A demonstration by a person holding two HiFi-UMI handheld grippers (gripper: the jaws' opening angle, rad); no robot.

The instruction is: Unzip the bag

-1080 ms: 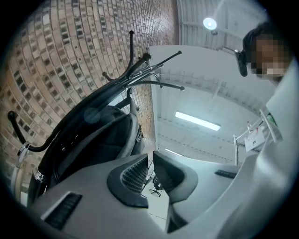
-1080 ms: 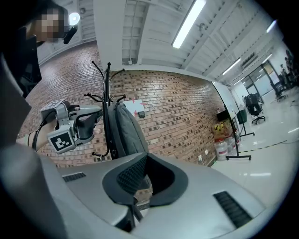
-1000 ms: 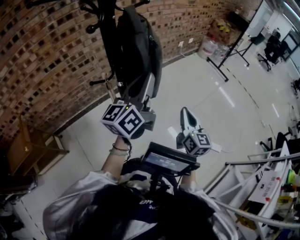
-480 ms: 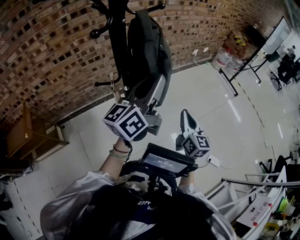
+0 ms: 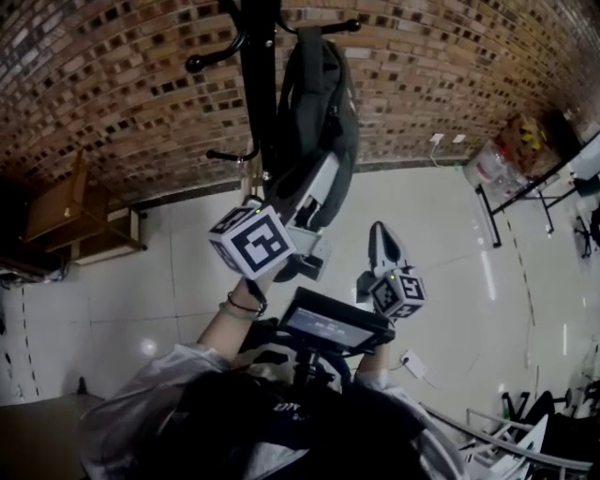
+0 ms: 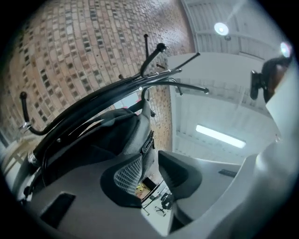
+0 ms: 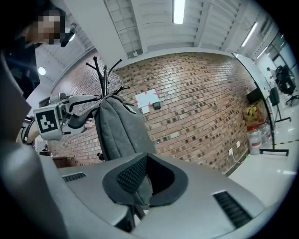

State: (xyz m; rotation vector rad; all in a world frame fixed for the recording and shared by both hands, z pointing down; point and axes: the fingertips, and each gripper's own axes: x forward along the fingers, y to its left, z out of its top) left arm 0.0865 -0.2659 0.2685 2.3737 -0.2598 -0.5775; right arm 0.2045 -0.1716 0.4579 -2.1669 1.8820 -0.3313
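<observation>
At upper centre of the head view the bag hangs from the coat stand, and with your left gripper spread empty beside it and right gripper pinched on nothing, an unbraced pull could swing it away

A brown brick wall rises ahead of the left tool and the right tool. Glossy pale floor tiles spread beneath them. Wooden furniture (shelf or chair, hard to tell) stands well left of the left tool, against the wall; a strip light glows overhead.
</observation>
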